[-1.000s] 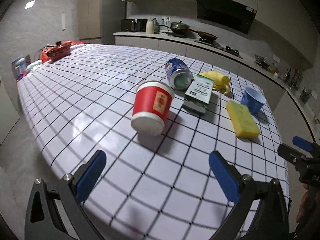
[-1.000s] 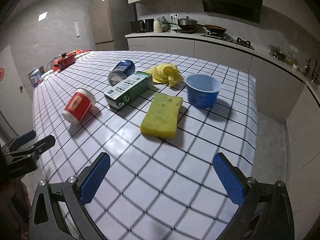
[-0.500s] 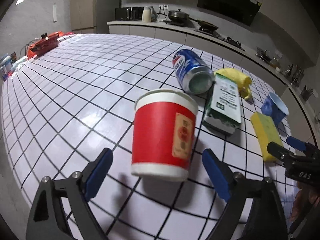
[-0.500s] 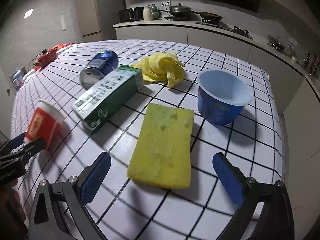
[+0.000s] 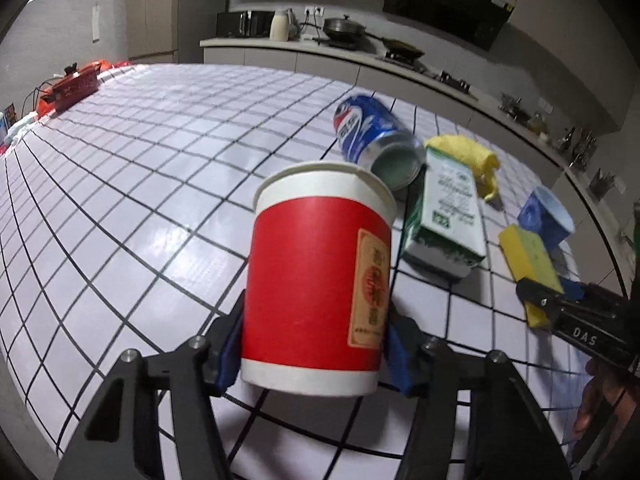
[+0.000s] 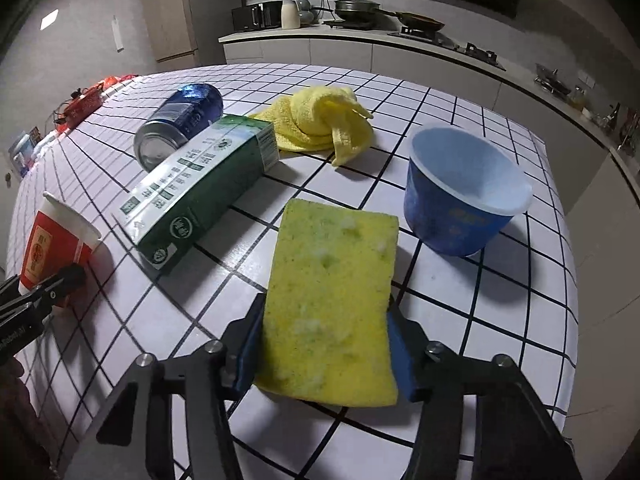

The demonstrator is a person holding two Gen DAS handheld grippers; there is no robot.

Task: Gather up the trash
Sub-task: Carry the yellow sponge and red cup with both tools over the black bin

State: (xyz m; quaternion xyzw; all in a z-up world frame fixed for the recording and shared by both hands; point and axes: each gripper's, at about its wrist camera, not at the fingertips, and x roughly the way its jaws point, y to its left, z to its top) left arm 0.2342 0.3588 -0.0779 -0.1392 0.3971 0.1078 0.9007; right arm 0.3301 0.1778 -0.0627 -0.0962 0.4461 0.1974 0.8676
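- Claws are both at work on a table (image 5: 132,184) covered in a white cloth with a black grid.
- The left claw (image 5: 312,350) is closing, its blue pads pressed against either side of a red paper cup (image 5: 316,276) that lies on its side on the table near the front edge, white rim facing away from the camera.
- The right claw (image 6: 326,354) is also closing; a yellow sponge (image 6: 332,300) sits flat between its blue pads, which touch the sponge's two long edges near its close end.
- Just beyond the paper cup lies a blue soda can (image 5: 374,140) on its side, its end facing the camera.
- A green and white carton (image 6: 204,184) lies flat beside the can, between the cup and the sponge.
- A crumpled yellow cloth (image 6: 320,124) rests behind the carton.
- A blue plastic cup (image 6: 460,196) with a white interior stands tilted just beside the far right corner of the sponge.
- A red object (image 5: 74,84) sits at the far left edge of the table, well apart from the trash.
- In the left wrist view, the right claw's black frame shows at the right edge, with part of a hand (image 5: 596,404) below it.
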